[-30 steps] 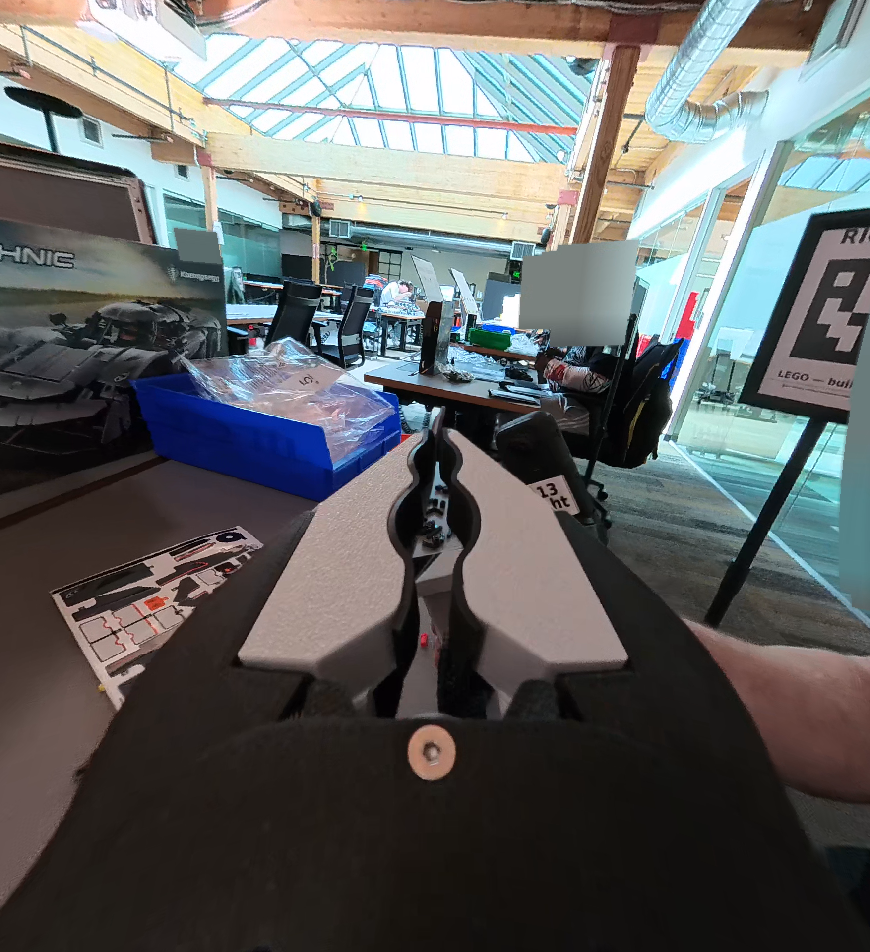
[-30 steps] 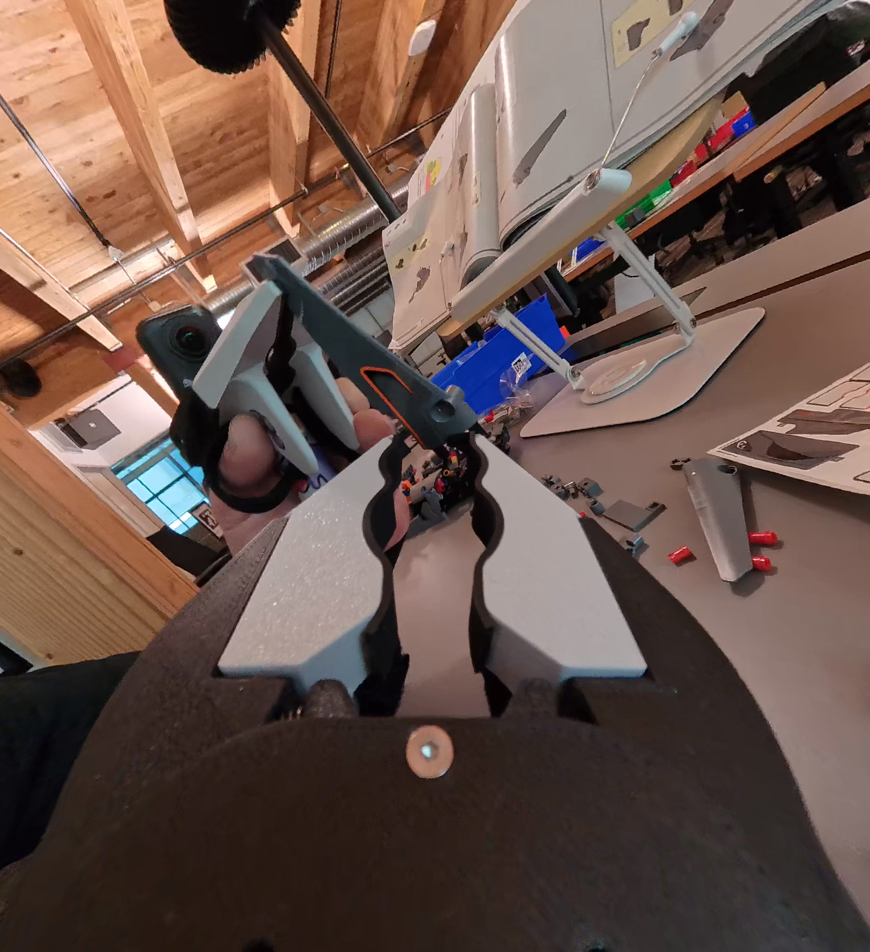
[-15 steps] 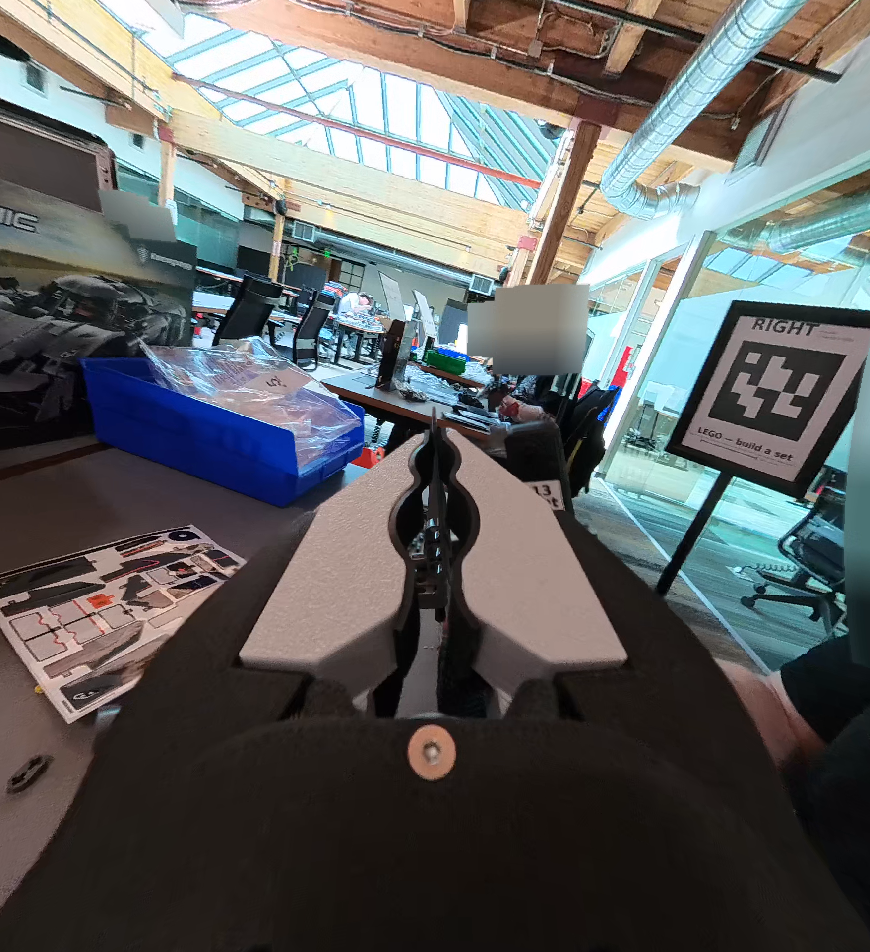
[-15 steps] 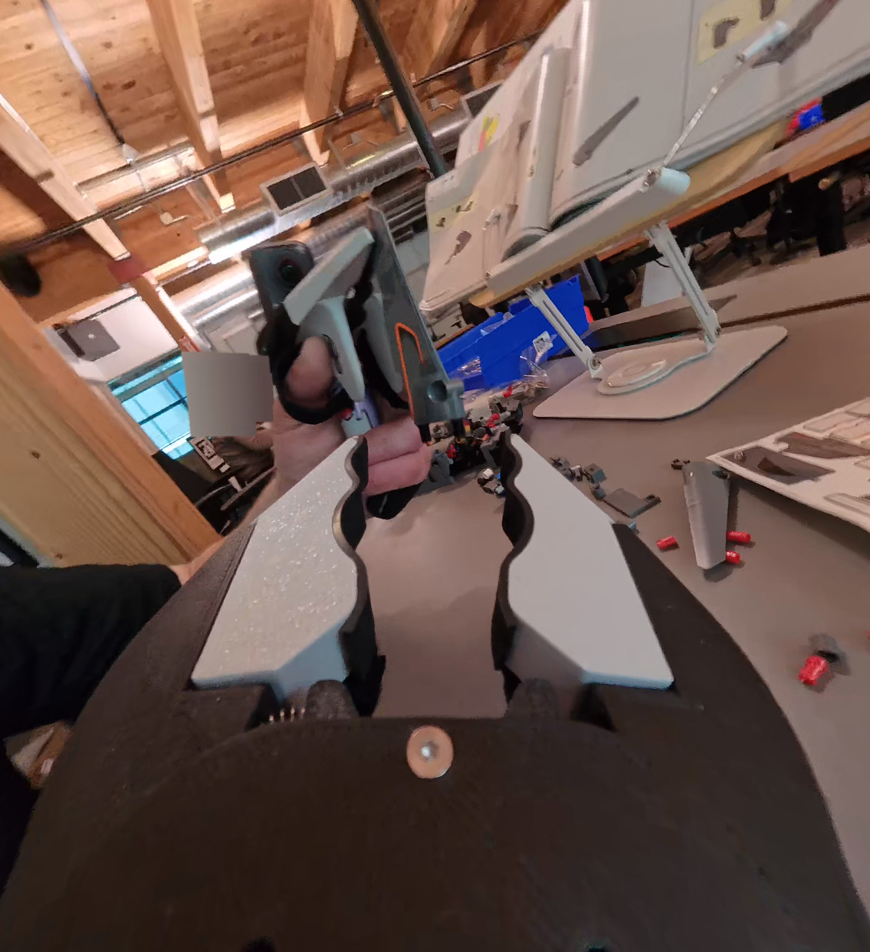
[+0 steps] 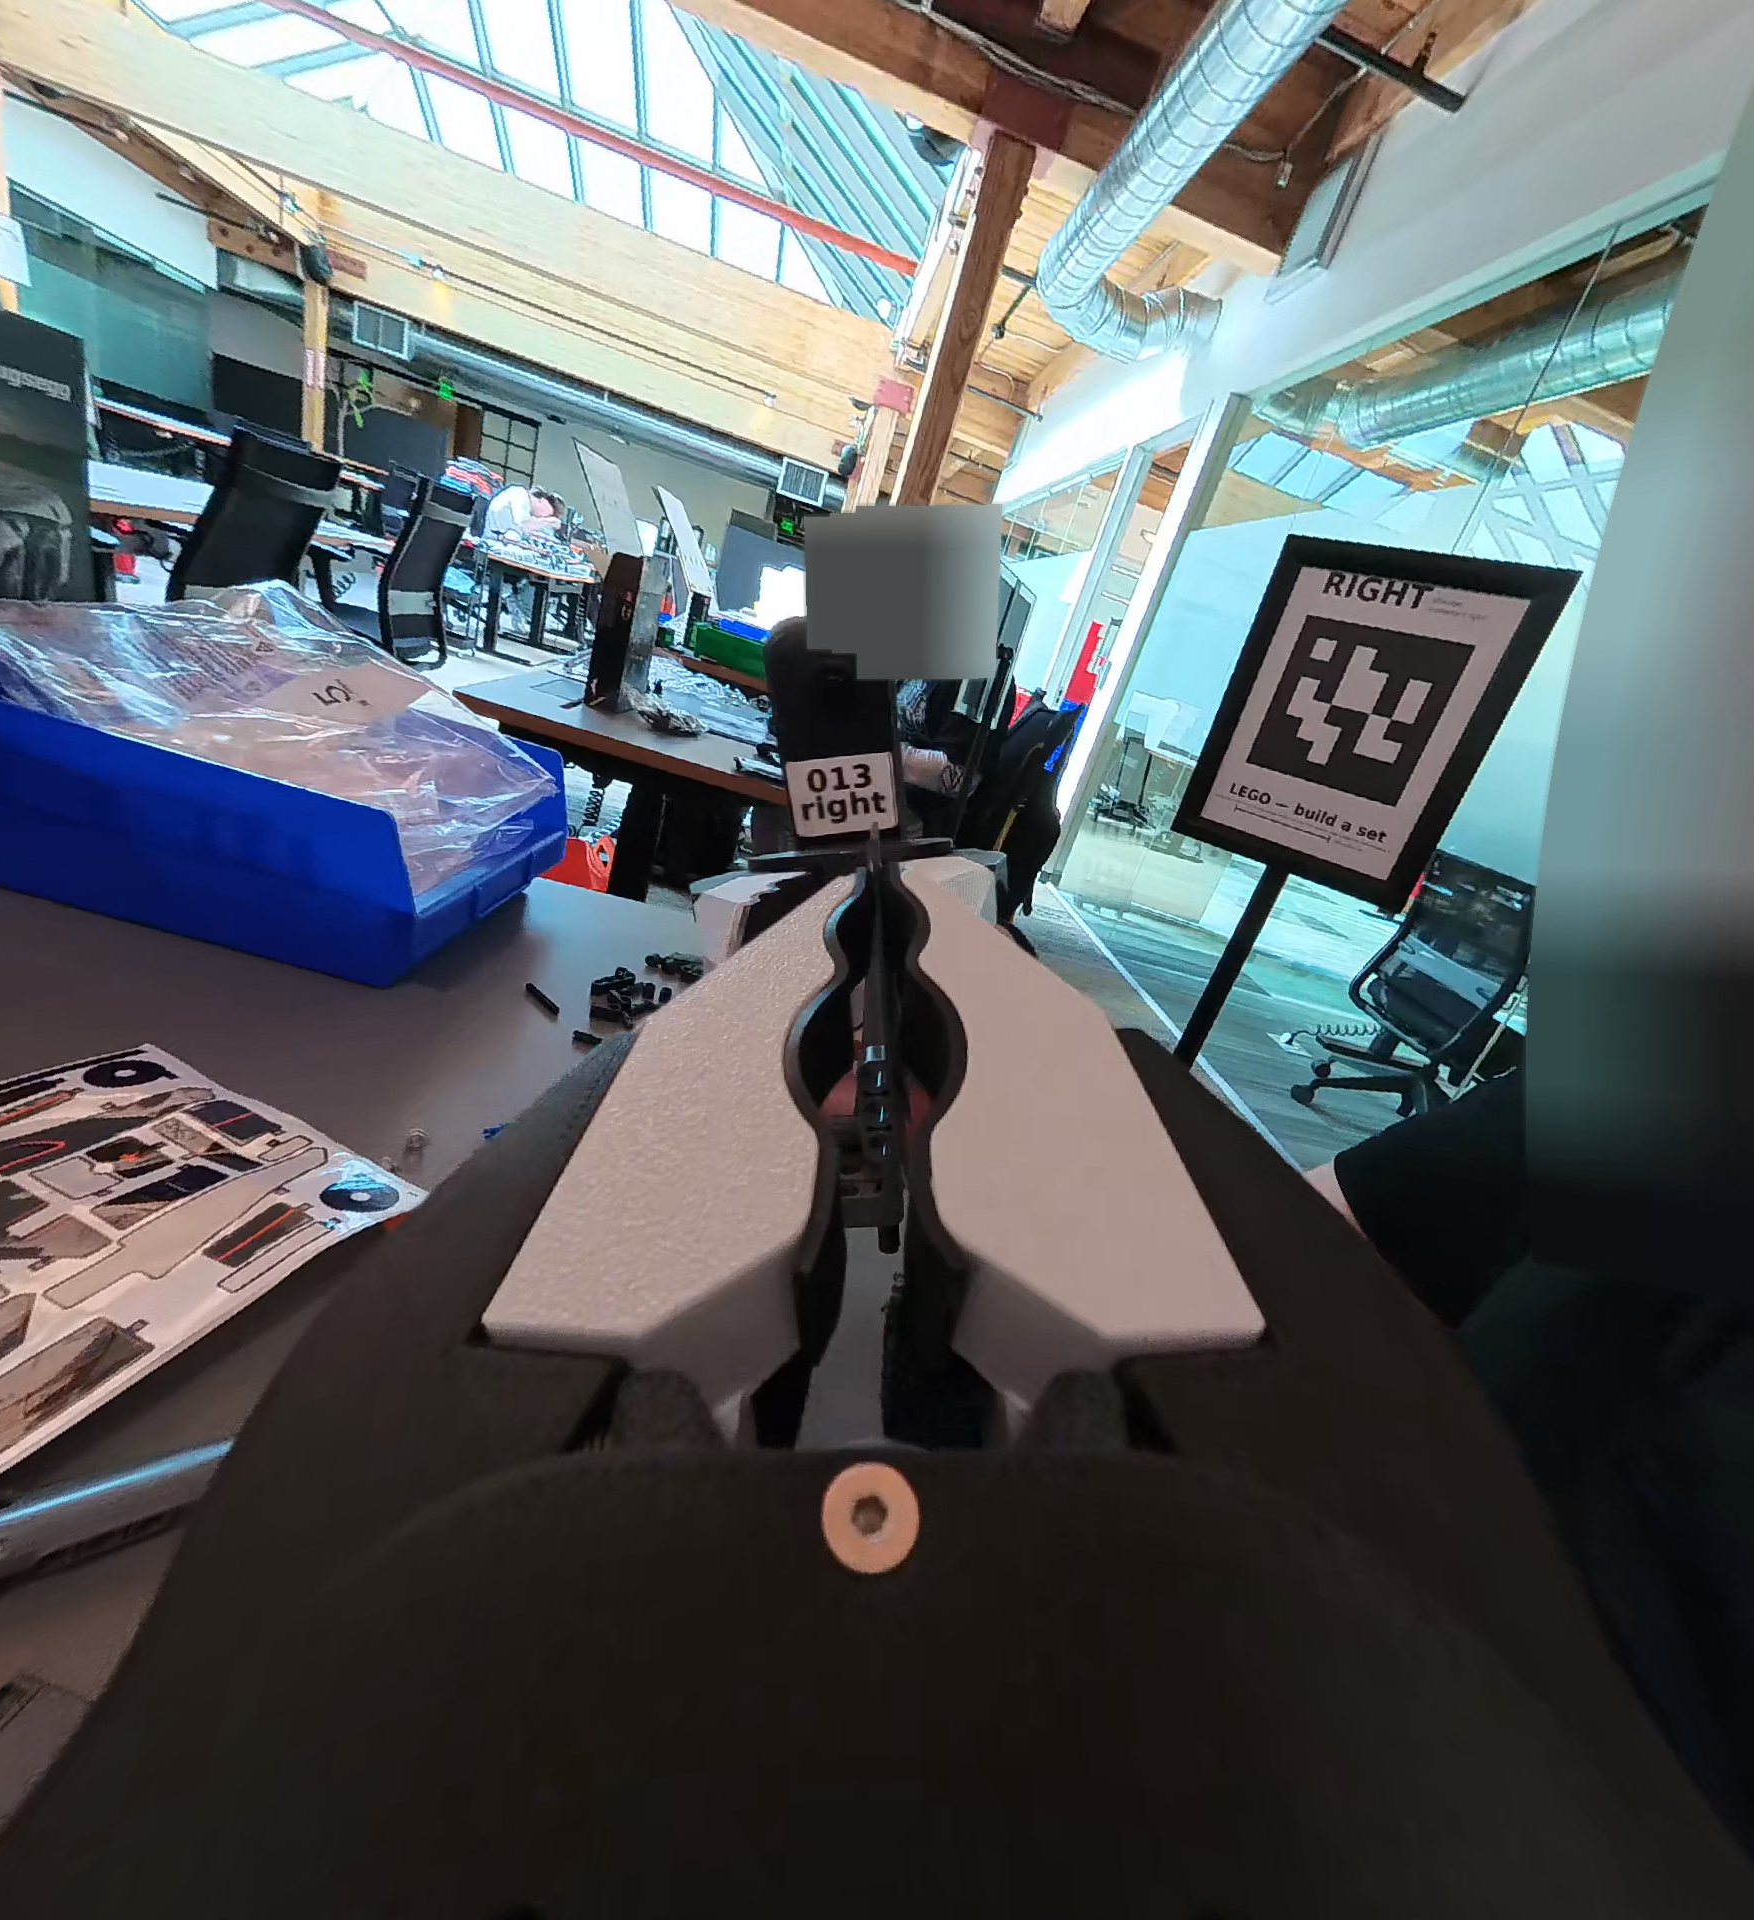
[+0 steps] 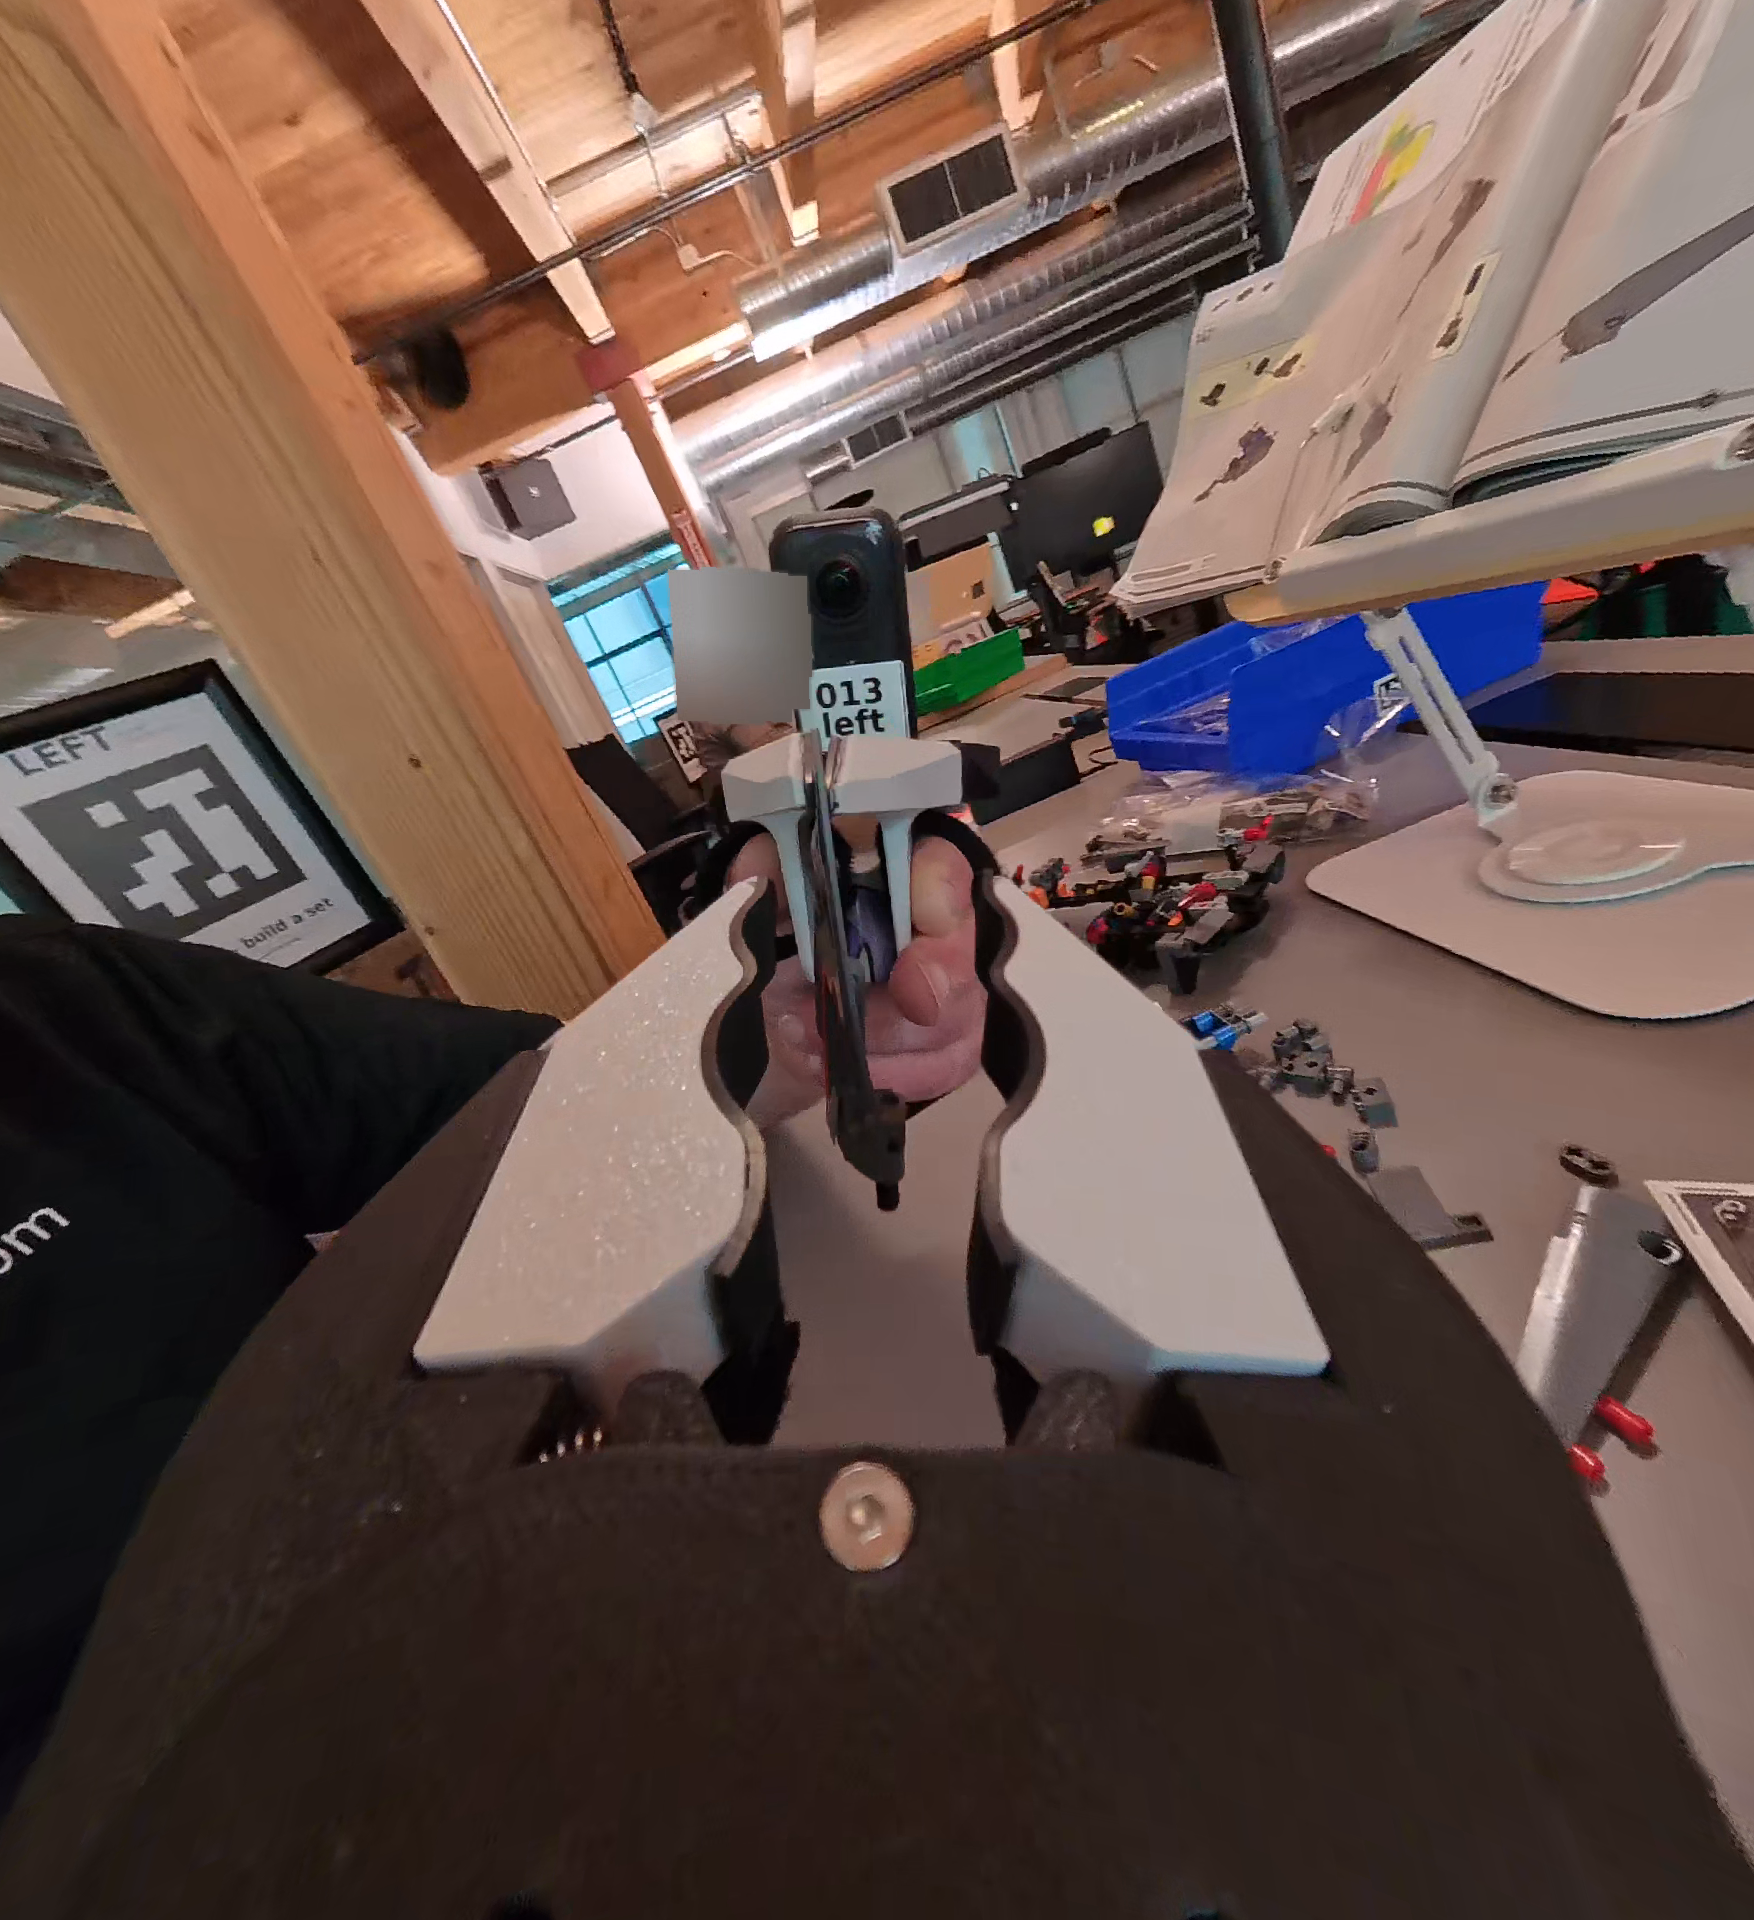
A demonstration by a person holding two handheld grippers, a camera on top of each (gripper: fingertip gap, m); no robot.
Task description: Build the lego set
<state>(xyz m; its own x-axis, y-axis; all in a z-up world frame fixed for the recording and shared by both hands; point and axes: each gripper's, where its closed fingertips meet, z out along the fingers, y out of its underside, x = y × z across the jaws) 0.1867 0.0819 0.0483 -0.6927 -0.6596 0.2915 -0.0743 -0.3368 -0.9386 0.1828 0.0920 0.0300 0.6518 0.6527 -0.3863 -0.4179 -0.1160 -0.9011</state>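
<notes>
Workshop table: left gripper clenched on a thin dark panel, held edge-on between the released right gripper fingers, presumably for regrasping; loose pieces and partial model lie right of it.

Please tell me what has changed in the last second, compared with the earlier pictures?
The right claw opened and let go of the dark lego piece; its jaws now stand apart on either side of the piece. The left claw turned to face the right one head-on, so the piece went from slanted to pointing straight at the right camera. The left claw stayed shut on the piece. The sticker sheet and blue bin did not move.
</notes>
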